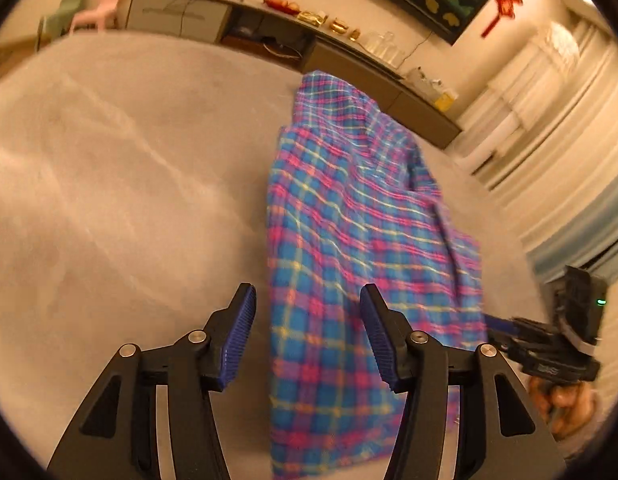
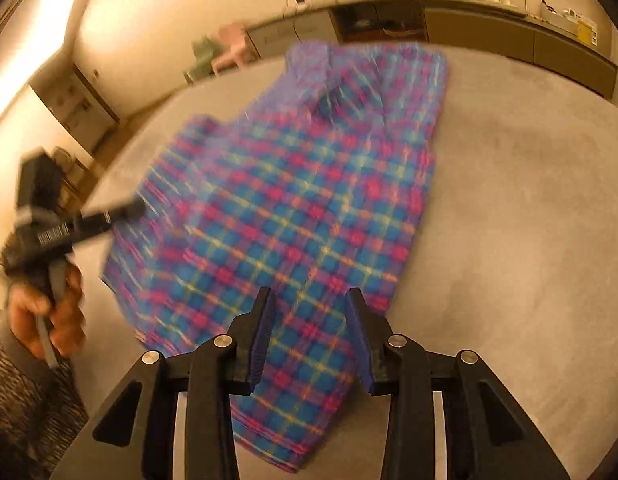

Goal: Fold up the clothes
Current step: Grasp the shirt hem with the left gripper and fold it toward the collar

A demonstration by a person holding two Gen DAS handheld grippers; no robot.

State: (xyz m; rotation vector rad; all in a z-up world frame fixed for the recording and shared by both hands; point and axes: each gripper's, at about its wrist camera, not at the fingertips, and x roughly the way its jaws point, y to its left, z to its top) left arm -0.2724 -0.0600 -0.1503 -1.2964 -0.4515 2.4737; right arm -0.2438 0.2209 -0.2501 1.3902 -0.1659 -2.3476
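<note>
— Where are your grippers?

— My left gripper (image 1: 307, 334) hangs with its jaws spread, gripping nothing, over the near edge of the plaid garment (image 1: 349, 240). My right gripper (image 2: 309, 334) is spread wide too, empty, above the garment's near corner.

— And the garment itself?

— It lies partly folded on the grey carpet (image 2: 509, 200), stretching away toward the low cabinet (image 2: 489, 28) along the wall.

Plaid garment (image 2: 293, 208) flat on grey surface (image 2: 509, 220); right hand-held gripper (image 2: 309, 312) agape above
</note>
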